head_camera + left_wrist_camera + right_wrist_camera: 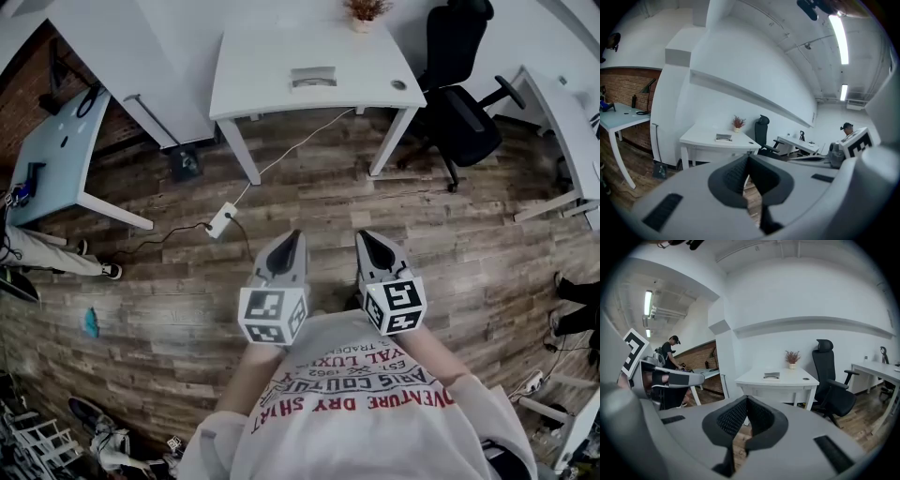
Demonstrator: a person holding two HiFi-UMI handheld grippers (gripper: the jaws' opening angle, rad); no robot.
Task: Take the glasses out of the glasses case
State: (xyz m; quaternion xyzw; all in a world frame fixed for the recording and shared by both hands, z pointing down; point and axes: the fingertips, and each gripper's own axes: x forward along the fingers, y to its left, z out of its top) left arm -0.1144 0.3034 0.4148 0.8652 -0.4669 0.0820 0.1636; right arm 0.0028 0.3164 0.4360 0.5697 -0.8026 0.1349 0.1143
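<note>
Off at 9 o'clock in the head view: light-blue side table (58, 150), no part in this job. Nearer centre, on the wooden floor (169, 281), white power strip (221, 221) with a cable running up toward the desk, worth stepping around on any approach.

Next, left gripper (292, 246), held low in front of the shirt (356, 403), nose aimed at 12 o'clock and tipped slightly down. Claw closed, pads meeting at the tips, nothing between them, only floor showing through the slot behind.

Dead ahead at 12 o'clock, white desk (262, 66), and flat near its middle a grey oblong, most likely the glasses case (313, 77). Lid up or down not readable at this range. Well apart from both grippers, so out of reach from this stance. Set clear of the small potted plant (364, 9) at the back edge, hence easy to come at from the front.

Just beside the left one, right gripper (368, 246), likewise clamped shut on nothing and held parallel: a ready carry, not a grasp.

Judged: task not yet begun. Needs a walk to the desk, then one claw to steady the case and the other to work the lid.

Out at 2 o'clock, black office chair (459, 112), off the desk's right end, front left free.
</note>
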